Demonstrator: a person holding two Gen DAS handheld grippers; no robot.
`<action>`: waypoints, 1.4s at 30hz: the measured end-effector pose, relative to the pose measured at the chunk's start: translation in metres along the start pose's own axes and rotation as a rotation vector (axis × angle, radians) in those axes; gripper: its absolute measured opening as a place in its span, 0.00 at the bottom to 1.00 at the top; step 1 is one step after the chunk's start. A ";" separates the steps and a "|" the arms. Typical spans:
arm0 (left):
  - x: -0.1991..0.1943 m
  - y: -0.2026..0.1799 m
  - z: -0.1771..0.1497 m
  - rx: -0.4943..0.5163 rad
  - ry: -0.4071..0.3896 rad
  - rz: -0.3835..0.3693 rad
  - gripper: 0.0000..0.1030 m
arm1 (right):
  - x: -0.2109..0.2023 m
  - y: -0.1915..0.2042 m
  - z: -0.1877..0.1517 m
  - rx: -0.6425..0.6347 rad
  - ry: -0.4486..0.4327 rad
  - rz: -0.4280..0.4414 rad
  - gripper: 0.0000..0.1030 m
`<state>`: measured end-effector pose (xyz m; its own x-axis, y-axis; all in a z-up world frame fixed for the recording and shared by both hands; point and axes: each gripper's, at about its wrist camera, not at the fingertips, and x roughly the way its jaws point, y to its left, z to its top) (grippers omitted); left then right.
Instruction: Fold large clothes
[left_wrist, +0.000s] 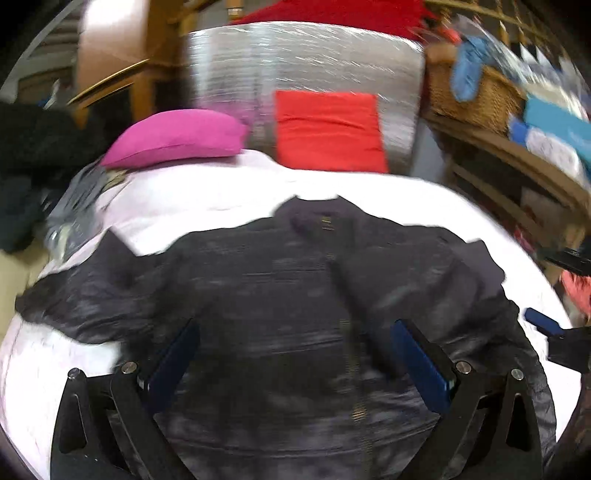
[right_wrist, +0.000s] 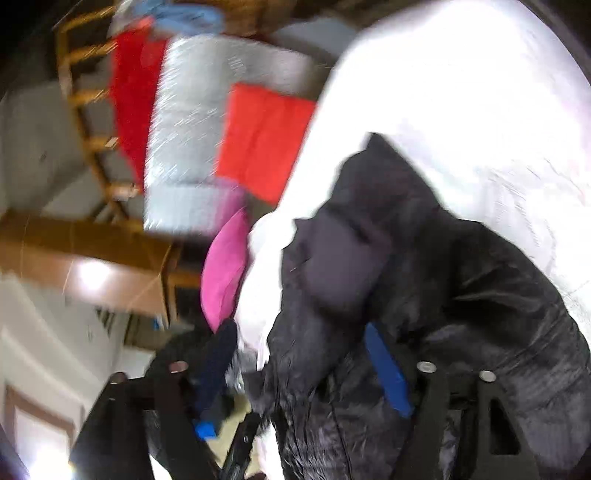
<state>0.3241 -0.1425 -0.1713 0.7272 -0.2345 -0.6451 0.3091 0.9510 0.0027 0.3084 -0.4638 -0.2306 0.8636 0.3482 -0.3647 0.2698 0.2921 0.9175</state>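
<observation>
White bedsheet (left_wrist: 332, 192) under black puffer jacket (left_wrist: 295, 295): soft, bulky, slippery; grab hem. Left gripper (left_wrist: 295, 354) and right gripper (right_wrist: 299, 354) agape, empty.

White bed (left_wrist: 258, 192), black jacket (left_wrist: 280, 280), pink cushion (left_wrist: 173, 140).

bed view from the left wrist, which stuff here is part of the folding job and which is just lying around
Part of the job:
- black jacket, spread on the white bed cover
- left gripper, open over the jacket
- right gripper, open at the jacket's edge

Just lying about:
- pink pillow
- red cushion
- wicker basket
- dark clothes pile
</observation>
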 end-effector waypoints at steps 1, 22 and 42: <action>0.004 -0.014 0.002 0.030 0.009 0.003 1.00 | 0.002 -0.004 0.000 0.023 -0.005 -0.004 0.67; 0.070 -0.085 0.033 0.065 0.194 -0.232 0.05 | -0.046 -0.030 0.052 0.177 -0.081 0.045 0.66; 0.023 0.137 -0.009 -0.365 0.231 -0.043 0.48 | 0.001 -0.019 0.033 0.068 0.055 -0.060 0.45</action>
<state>0.3779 -0.0154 -0.1922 0.5490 -0.2641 -0.7930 0.0691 0.9599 -0.2718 0.3177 -0.4982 -0.2435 0.8210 0.3807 -0.4255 0.3498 0.2534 0.9019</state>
